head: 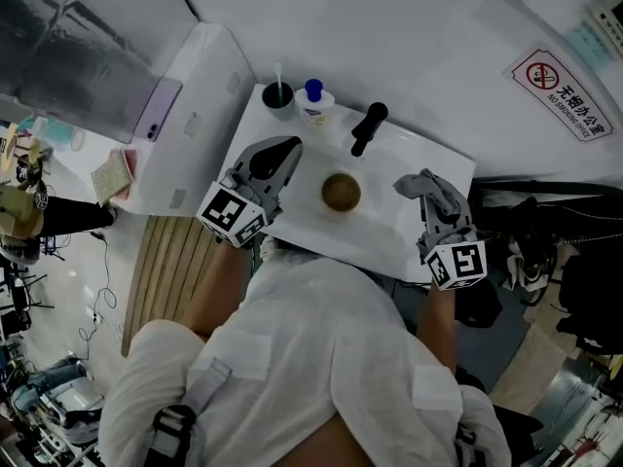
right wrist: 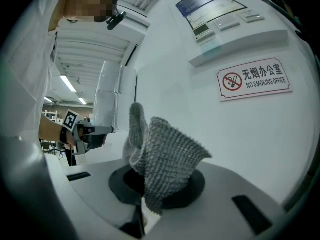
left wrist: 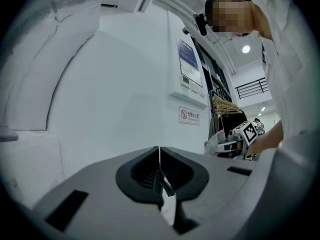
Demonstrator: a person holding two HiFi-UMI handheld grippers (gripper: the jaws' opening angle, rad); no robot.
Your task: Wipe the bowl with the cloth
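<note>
Right gripper [head: 428, 198] clamped the cloth [head: 443, 191], bowl [head: 341, 192] at its 9 o'clock. Left gripper [head: 276, 156] shut, empty. Unbraced bowl looked likely to skid under wiping.

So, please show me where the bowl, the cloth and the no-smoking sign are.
bowl [head: 341, 192]: head view, the middle of its inside.
cloth [right wrist: 165, 156]: right gripper view, the middle of the raised knitted fold.
no-smoking sign [right wrist: 255, 79]: right gripper view, the middle of its face.
</note>
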